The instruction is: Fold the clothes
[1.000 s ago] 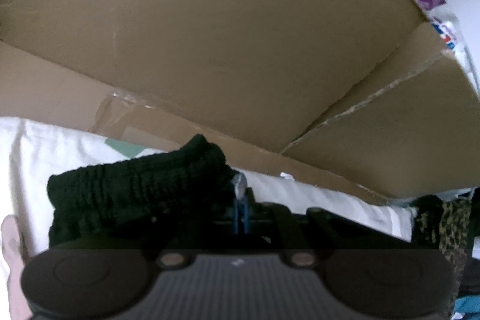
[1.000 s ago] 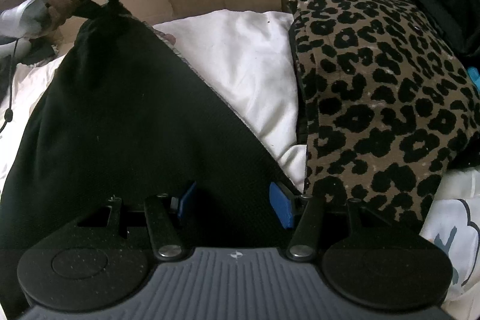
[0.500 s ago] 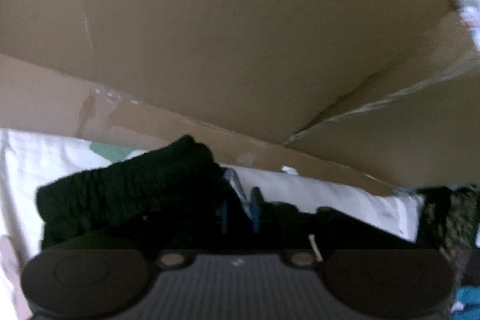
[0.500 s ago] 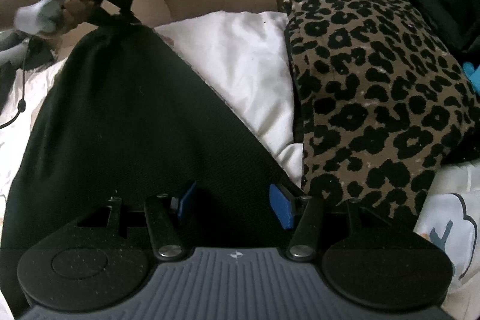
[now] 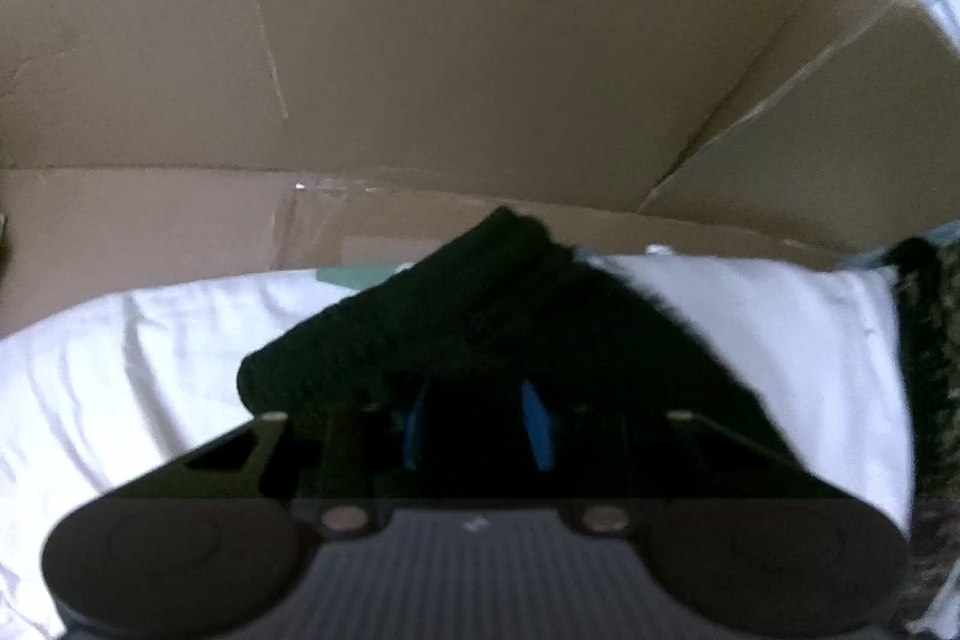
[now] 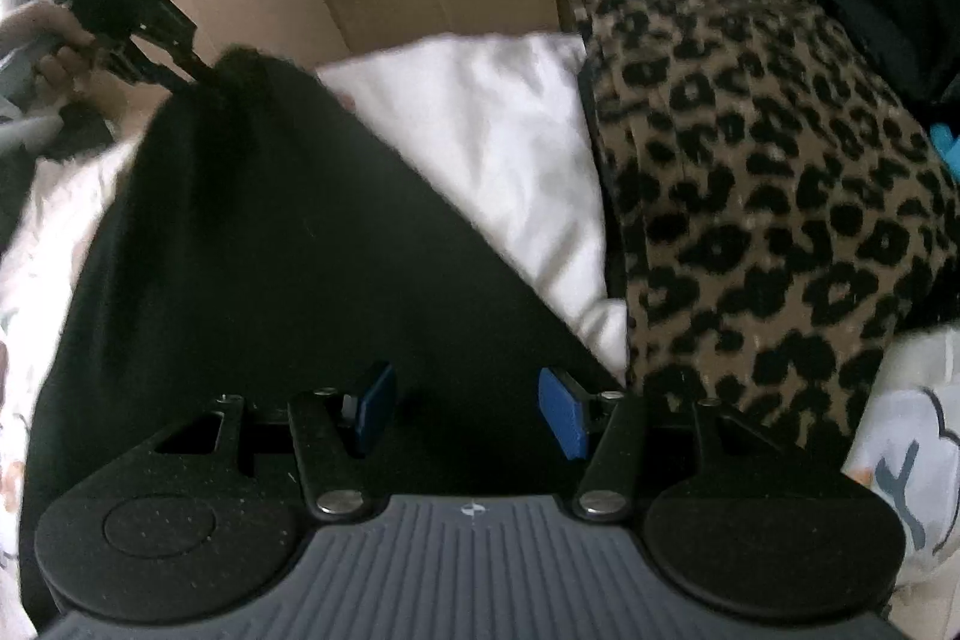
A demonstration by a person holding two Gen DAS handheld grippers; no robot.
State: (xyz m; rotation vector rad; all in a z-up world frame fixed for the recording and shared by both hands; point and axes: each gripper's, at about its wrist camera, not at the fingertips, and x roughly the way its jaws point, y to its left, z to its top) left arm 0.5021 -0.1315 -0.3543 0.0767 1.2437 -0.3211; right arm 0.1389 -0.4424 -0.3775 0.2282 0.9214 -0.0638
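- A black knit garment [image 6: 258,244] lies spread over white bedding [image 6: 492,124], reaching from the near edge of the right wrist view up to a bunched corner at the upper left.
- In the left wrist view that corner shows as a thick ribbed band [image 5: 432,316], peaked just in front of the left claw [image 5: 477,424].
- The left claw's jaws are opening. Its blue pads [image 5: 536,424] stand a narrow way apart, with dark cloth lying between them; the pads no longer appear to press on it, though the picture is blurred there.
- From the right wrist view, the left claw [image 6: 204,73] meets the raised corner of the garment, and a hand [image 6: 54,52] grips its handle at the far left.
- The right claw [image 6: 468,412] stands fairly wide, its blue pads [image 6: 561,418] apart, low over the flat near part of the black garment. Nothing is pinched between them.
- A leopard-print fabric [image 6: 768,196] lies to the right, just beside the white bedding.
- Brown cardboard [image 5: 480,40] stands behind the bedding and fills the top of the left wrist view.
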